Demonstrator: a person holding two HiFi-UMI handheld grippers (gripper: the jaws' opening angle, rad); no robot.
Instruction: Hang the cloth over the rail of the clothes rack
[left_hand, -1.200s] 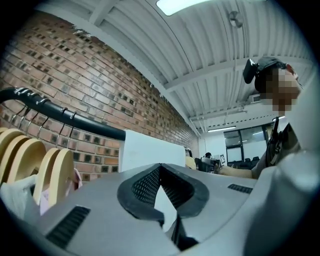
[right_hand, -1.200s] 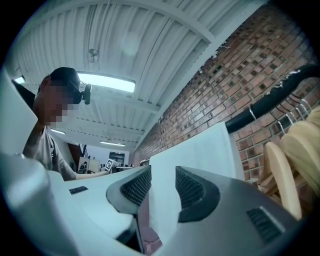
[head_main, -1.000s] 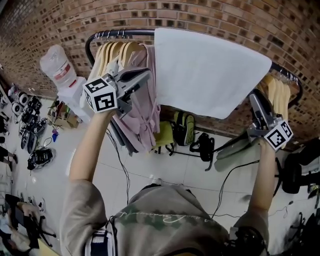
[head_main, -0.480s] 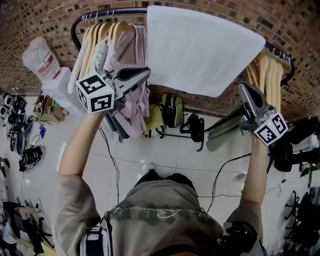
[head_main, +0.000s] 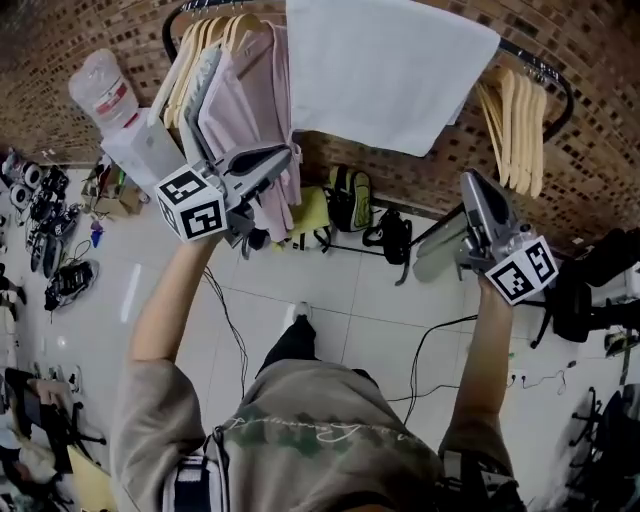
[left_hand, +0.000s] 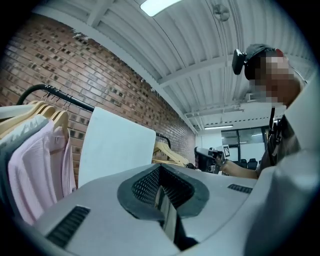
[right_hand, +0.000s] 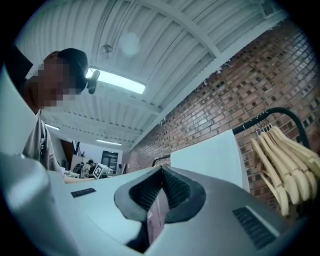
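1. Right now the white cloth (head_main: 385, 70) is being carried by the black rail (head_main: 548, 72) of the clothes rack. It is draped over the rail and hanging flat in front of the brick wall (head_main: 600, 150). It is being touched by neither gripper.
2. The left gripper (head_main: 287, 155) is being held up below the cloth's lower left edge, near it but apart, with its tips pointing toward the cloth. In the left gripper view its jaws are being pressed fully together, with nothing between them.
3. The right gripper (head_main: 470, 182) is being held up under the cloth's lower right corner, clear of it. In the right gripper view its jaws are being pressed together too, and they are empty.
4. Pink garments (head_main: 250, 100) are being hung from the rail on wooden hangers (head_main: 205, 40), just beside the cloth's left edge. They are being partly covered by the left gripper in the head view.
5. A bunch of bare hangers (head_main: 512, 110) is being hung from the rail right of the cloth, close to its right edge.
6. In both gripper views the cloth is being shown beyond the closed tips, apart from them.
7. A water bottle (head_main: 105, 90) is being shown upside down on a dispenser at the far left, beside the rack's end.
8. A green backpack (head_main: 348, 200) and a black bag (head_main: 395, 235) are being shown on the white tiled floor (head_main: 350, 310) under the rack, below the cloth.
9. A black cable (head_main: 430, 350) is being shown trailing across the floor between the person's arms.
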